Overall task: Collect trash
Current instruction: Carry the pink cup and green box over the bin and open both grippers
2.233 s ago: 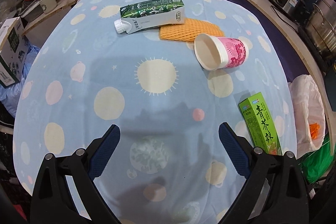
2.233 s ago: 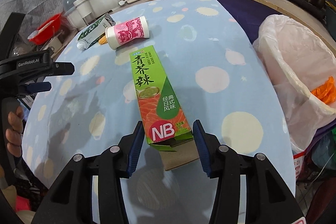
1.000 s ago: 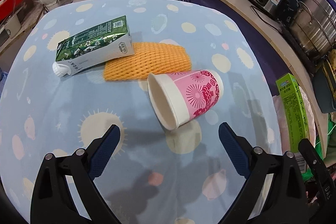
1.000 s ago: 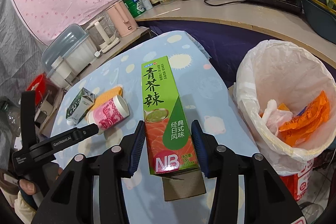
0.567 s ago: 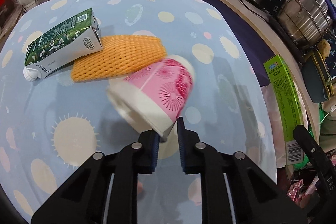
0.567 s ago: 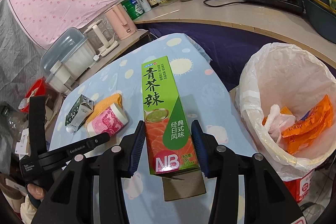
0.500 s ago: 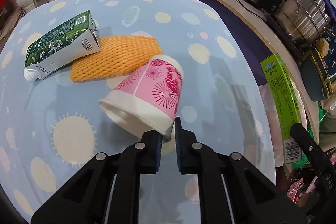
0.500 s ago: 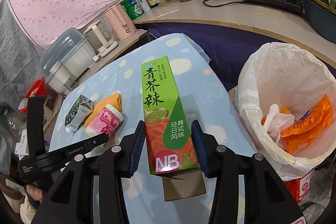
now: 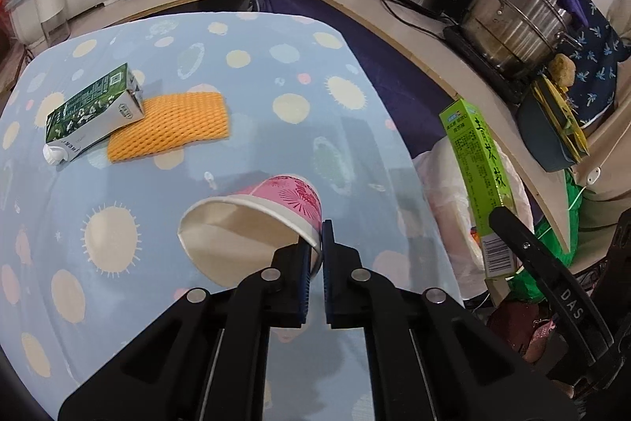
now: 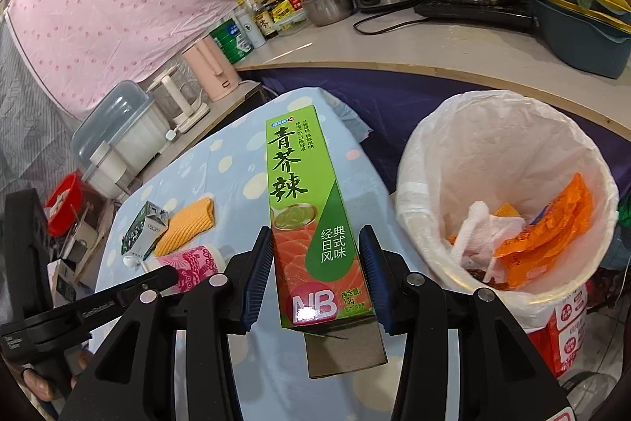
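My left gripper (image 9: 316, 247) is shut on the rim of a pink paper cup (image 9: 252, 219), which hangs tilted above the blue spotted tablecloth (image 9: 244, 38) with its open mouth toward the camera. My right gripper (image 10: 317, 265) is shut on a long green box (image 10: 303, 200), held off the table beside the white-lined trash bin (image 10: 504, 152). The same green box (image 9: 477, 172) and the right gripper's arm show at the right of the left wrist view. The pink cup (image 10: 193, 263) also appears low left in the right wrist view.
A green-and-white milk carton (image 9: 92, 113) lies on an orange foam net (image 9: 173, 131) at the table's far left. The bin holds orange wrappers (image 10: 548, 223) and white tissue. A curved counter (image 9: 414, 34) with pots, kettles and bottles runs behind the table.
The left gripper went from wide open to shut on the cup's rim and lifted the cup off the cloth. The right gripper carried the green box nearer the bin.
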`<state>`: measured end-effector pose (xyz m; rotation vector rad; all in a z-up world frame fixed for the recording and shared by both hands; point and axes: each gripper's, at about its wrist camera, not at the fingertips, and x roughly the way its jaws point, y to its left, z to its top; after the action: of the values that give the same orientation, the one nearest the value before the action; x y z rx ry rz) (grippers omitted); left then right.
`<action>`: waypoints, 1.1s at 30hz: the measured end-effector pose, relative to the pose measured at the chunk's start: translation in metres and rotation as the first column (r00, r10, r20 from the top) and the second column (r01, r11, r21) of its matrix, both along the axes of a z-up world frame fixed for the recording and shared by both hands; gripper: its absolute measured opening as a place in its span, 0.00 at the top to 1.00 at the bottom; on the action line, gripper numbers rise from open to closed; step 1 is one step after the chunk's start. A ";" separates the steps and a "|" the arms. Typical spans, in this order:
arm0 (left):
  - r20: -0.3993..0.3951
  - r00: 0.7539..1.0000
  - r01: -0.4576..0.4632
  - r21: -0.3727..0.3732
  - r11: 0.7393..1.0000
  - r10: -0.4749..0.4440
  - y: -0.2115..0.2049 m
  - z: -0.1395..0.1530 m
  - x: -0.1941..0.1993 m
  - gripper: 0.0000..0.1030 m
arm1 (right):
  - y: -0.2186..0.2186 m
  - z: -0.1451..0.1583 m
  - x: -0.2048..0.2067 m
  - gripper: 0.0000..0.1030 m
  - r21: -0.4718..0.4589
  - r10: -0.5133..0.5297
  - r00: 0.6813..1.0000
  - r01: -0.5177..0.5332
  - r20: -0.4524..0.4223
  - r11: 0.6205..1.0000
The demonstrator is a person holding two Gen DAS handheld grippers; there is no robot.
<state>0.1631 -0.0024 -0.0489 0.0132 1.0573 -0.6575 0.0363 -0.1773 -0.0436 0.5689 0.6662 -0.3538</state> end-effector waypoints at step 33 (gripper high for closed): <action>0.063 0.923 0.380 0.000 0.925 -0.379 -0.227 0.009 -0.099 0.95 | -0.134 -0.039 -0.108 0.57 0.080 -0.323 0.944 0.328 -0.071 0.941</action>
<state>0.0640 -0.2292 -0.0398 0.2321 0.9988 -1.0085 -0.0721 -0.3113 -0.0823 0.7608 0.6450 -0.6545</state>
